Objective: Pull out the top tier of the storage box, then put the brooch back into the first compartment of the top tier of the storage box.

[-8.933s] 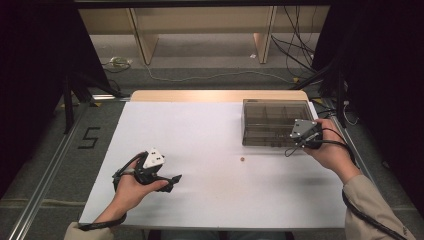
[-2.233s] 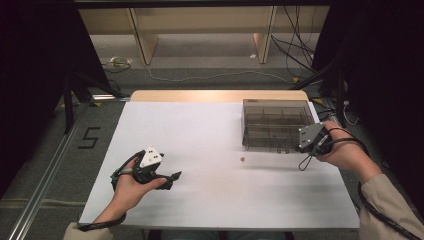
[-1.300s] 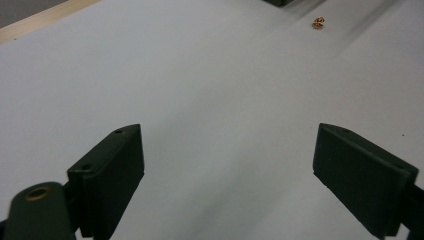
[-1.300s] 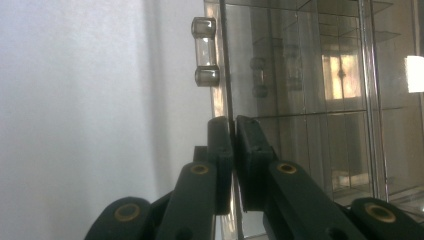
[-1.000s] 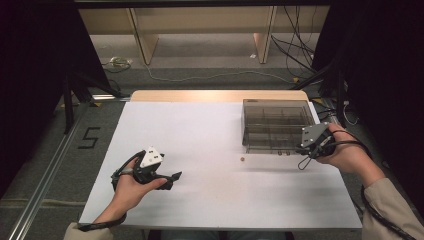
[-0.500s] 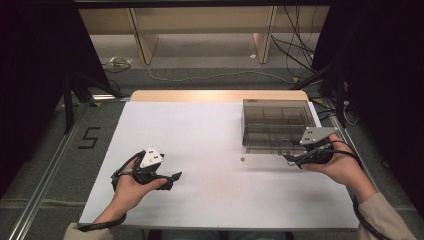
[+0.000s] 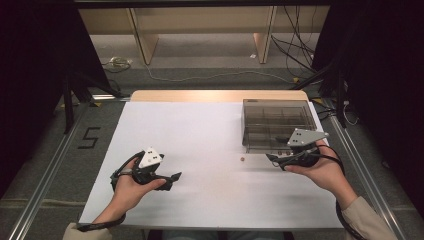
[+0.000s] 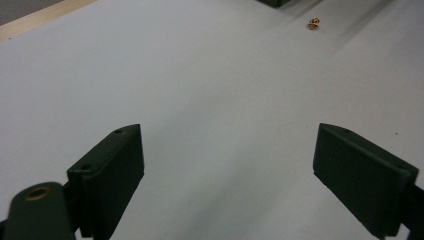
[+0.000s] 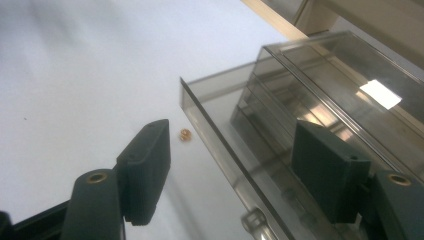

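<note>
A smoky clear box (image 7: 277,125) with compartments stands at the table's far right. A tiny brass piece (image 7: 241,159) lies on the white sheet just off its front left corner. My right gripper (image 7: 272,159) hovers at the box's front edge and points left toward the brass piece. Its jaws have just been opening and stand open. In the right gripper view (image 9: 232,150) the box wall (image 9: 225,145) runs in the gap between them, untouched, with the brass piece (image 9: 184,134) beside the left jaw. My left gripper (image 7: 174,177) rests open at the near left, the brass piece (image 8: 313,23) far ahead.
The white sheet (image 7: 200,130) covers the table, with a wooden strip (image 7: 215,95) along its far edge. Metal rails (image 7: 45,180) flank the table. Cables (image 7: 200,77) and furniture legs stand on the floor behind.
My right gripper has slid from the box's front right corner leftward along its front, a little lower, and its jaws have spread apart. The left hand has stayed put.
</note>
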`<state>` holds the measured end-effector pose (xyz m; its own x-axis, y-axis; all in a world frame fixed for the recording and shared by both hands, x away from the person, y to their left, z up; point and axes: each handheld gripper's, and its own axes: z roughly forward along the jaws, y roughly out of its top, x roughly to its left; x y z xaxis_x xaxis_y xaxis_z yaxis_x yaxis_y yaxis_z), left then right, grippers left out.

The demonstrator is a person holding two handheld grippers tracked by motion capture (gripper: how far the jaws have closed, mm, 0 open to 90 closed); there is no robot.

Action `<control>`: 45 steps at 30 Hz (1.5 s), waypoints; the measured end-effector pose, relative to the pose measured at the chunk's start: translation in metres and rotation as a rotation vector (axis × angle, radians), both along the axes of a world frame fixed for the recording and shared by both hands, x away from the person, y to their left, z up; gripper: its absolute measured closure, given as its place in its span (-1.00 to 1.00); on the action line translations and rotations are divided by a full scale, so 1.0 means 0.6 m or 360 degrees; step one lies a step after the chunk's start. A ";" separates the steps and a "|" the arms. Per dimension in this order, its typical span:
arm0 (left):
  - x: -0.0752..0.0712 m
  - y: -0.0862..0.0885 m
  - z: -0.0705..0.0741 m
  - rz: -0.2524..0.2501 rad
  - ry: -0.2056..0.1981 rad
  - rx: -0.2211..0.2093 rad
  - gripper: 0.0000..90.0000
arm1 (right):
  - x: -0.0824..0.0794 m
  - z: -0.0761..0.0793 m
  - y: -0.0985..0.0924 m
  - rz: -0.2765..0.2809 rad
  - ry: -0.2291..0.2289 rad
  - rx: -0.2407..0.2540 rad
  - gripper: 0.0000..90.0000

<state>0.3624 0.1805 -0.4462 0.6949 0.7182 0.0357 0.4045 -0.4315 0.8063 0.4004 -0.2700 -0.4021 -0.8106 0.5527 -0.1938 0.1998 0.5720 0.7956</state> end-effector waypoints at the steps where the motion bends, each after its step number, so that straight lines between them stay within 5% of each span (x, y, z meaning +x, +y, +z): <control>1: 0.000 0.000 0.000 0.0001 0.0000 -0.0002 -0.71 | 0.000 0.000 0.003 0.0008 -0.0006 0.0003 -0.27; 7: 0.001 -0.002 0.001 -0.0004 -0.0004 0.0003 -0.71 | -0.008 -0.001 0.011 0.0007 -0.0014 0.0042 -0.27; 15: 0.001 -0.002 0.000 -0.0007 -0.0004 0.0006 -0.71 | -0.029 -0.006 0.035 -0.0004 0.0029 0.0220 -0.22; 24: 0.000 -0.009 0.003 -0.0009 -0.0012 0.0025 -0.71 | -0.050 -0.048 0.084 0.0049 0.0110 0.0220 -0.13; 39: 0.000 -0.010 0.002 -0.0016 -0.0010 0.0020 -0.71 | -0.035 -0.113 0.116 -0.0212 0.0260 0.0149 -0.11; 45: 0.001 -0.011 0.001 -0.0017 -0.0004 0.0017 -0.71 | -0.026 -0.126 0.131 -0.0295 0.0266 0.0142 -0.08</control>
<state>0.3628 0.1736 -0.4458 0.7026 0.7102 0.0453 0.3977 -0.4446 0.8026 0.3848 -0.1912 -0.4775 -0.7106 0.7036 -0.0098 0.4274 0.4426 0.7883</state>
